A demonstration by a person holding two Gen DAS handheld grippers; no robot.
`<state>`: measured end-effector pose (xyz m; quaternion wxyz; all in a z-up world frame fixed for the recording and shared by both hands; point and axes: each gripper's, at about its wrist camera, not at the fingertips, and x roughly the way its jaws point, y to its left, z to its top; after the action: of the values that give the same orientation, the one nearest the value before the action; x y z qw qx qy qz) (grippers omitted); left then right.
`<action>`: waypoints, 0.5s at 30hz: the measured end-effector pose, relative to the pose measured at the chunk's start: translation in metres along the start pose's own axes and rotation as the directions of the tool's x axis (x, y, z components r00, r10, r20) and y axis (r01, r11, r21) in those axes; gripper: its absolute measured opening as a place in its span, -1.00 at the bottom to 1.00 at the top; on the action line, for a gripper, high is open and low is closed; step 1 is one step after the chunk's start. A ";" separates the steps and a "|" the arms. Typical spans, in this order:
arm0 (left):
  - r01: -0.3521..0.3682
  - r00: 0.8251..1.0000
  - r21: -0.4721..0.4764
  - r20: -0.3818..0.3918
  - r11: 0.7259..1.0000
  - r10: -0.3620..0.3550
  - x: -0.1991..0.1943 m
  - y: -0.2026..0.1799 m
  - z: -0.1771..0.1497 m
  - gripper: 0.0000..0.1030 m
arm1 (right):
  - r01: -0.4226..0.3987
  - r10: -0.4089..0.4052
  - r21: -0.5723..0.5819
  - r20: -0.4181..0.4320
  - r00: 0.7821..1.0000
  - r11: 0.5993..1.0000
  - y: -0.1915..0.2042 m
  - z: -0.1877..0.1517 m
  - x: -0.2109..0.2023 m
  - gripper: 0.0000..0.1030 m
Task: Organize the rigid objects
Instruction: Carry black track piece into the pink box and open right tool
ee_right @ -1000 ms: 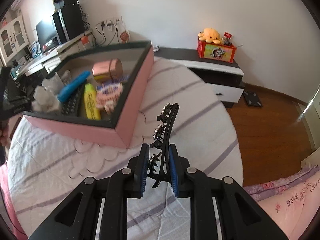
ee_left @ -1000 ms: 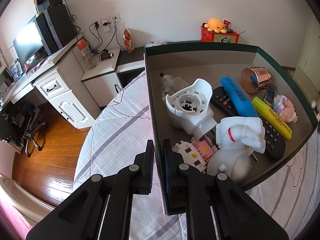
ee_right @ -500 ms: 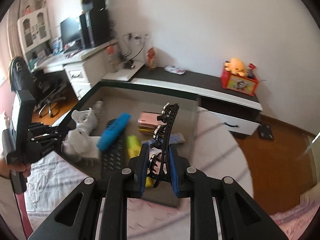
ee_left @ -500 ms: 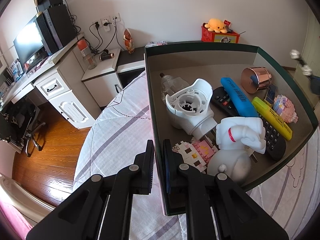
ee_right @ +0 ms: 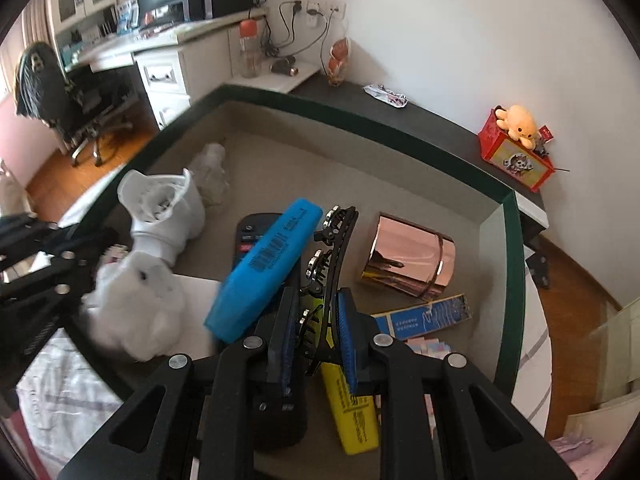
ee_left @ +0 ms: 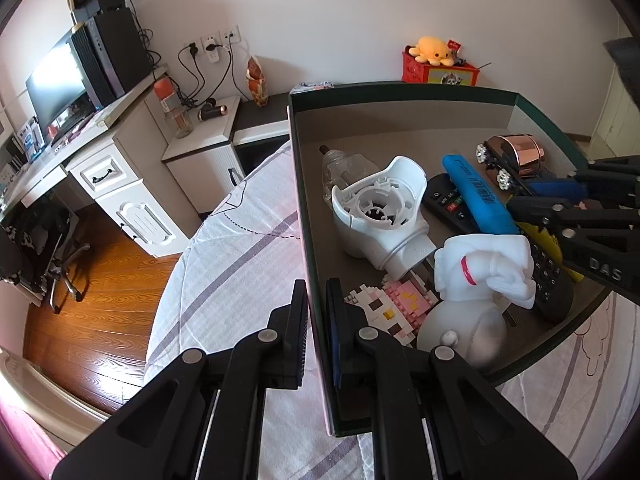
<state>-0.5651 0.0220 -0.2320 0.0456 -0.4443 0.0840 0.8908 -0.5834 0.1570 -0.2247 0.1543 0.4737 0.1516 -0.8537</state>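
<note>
A striped bedsheet (ee_left: 240, 248) forms the work surface; a desk and low cabinets line the wall behind. On it rests a green-rimmed box (ee_left: 400, 92), already loaded with rigid items. The left gripper (ee_left: 317, 320) is clamped on the box's near wall — one finger inside, one outside — apparently to steady it during loading. The right gripper (ee_right: 316, 332) is closed on a black hair clip (ee_right: 334, 248), held above the box interior over the blue case (ee_right: 268, 268) and beside the copper cylinder (ee_right: 412, 264) — positioned, by judgement, for release.
</note>
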 end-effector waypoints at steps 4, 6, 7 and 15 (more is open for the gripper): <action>-0.001 1.000 -0.005 0.003 1.000 0.001 0.001 0.002 -0.001 -0.84 | 0.046 -0.046 -0.001 0.017 0.999 0.999 -0.002 0.001 0.002 -0.61; -0.001 1.000 -0.005 0.003 1.000 0.001 0.002 0.002 -0.001 -0.84 | 0.050 -0.050 0.006 0.024 0.998 0.999 -0.002 0.002 0.004 -0.61; -0.001 1.000 -0.004 0.002 1.000 0.001 0.003 0.002 -0.001 -0.84 | 0.047 -0.047 0.009 0.028 0.999 0.999 -0.002 0.001 0.005 -0.61; -0.003 1.000 -0.002 -0.001 1.000 0.003 0.003 0.002 0.000 -0.84 | 0.026 -0.028 0.031 0.058 0.998 0.999 0.001 -0.002 -0.005 -0.38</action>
<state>-0.5674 0.0201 -0.2345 0.0439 -0.4447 0.0838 0.8907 -0.5791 0.1579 -0.2216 0.1399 0.4489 0.1406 -0.8713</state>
